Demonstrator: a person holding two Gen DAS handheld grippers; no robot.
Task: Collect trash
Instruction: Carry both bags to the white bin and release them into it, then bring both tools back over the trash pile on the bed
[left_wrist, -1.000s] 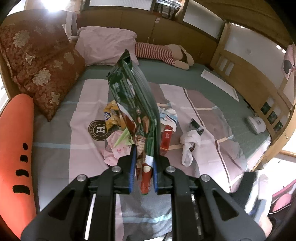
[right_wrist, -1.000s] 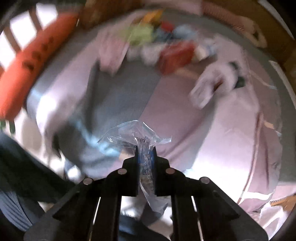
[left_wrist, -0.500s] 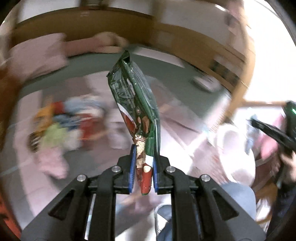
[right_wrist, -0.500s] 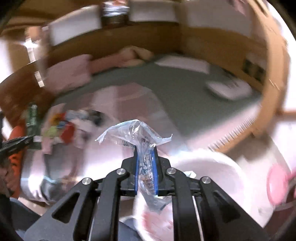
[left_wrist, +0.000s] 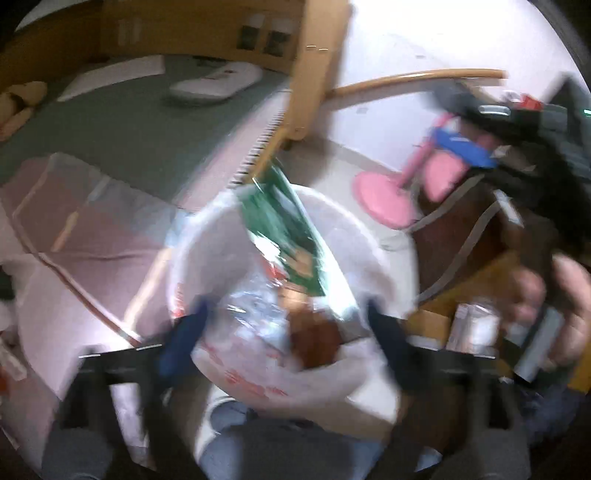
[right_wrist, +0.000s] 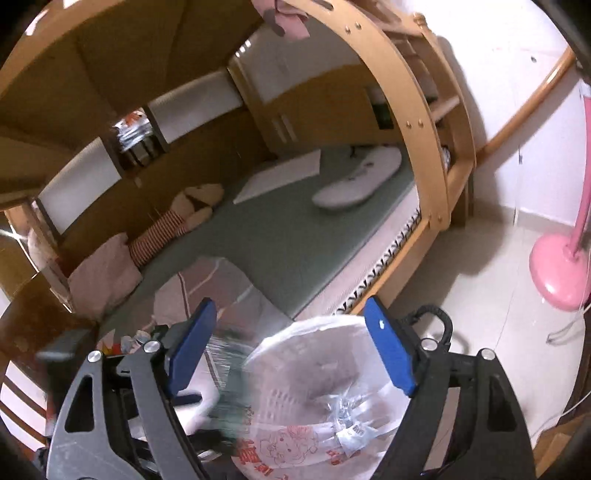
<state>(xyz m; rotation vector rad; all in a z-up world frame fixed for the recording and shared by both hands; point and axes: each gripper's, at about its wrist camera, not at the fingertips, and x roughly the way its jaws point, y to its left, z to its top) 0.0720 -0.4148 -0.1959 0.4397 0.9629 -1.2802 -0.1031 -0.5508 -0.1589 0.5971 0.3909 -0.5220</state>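
Two wrappers just got let go at pretty much the same time. A second ago the left gripper (left_wrist: 288, 332) was pinched on the green snack bag (left_wrist: 284, 236) and the right gripper (right_wrist: 291, 354) on the clear plastic wrapper (right_wrist: 343, 421), both over the bed. Now both tongs hang over the white bin (left_wrist: 207, 236) beside the bed, and both sets of jaws have just been opening: they stand wide with nothing pressed between the pads.

Left wrist view: green bag sits centre frame, tilted, apparently dropping into the bin's white liner. It's heavily blurred, so I can't swear it's fully clear of the jaws, but the pads are well apart from it. Right wrist view: clear wrapper lies crumpled inside the liner, lower centre, below the blue pads.

So for the task, that's two pieces binned, and both hands are free for another run.

Count as far as I can see:
- grippers: 2, both open and empty
- bins: 1, with one printed liner
- green bags: 1
- clear wrappers: 1
- leftover trash pile (right_wrist: 122, 339): 1 small cluster on the bedspread, lower left of the right wrist view, too small to count pieces
- pink fan stand (right_wrist: 557, 273): 1, right edge
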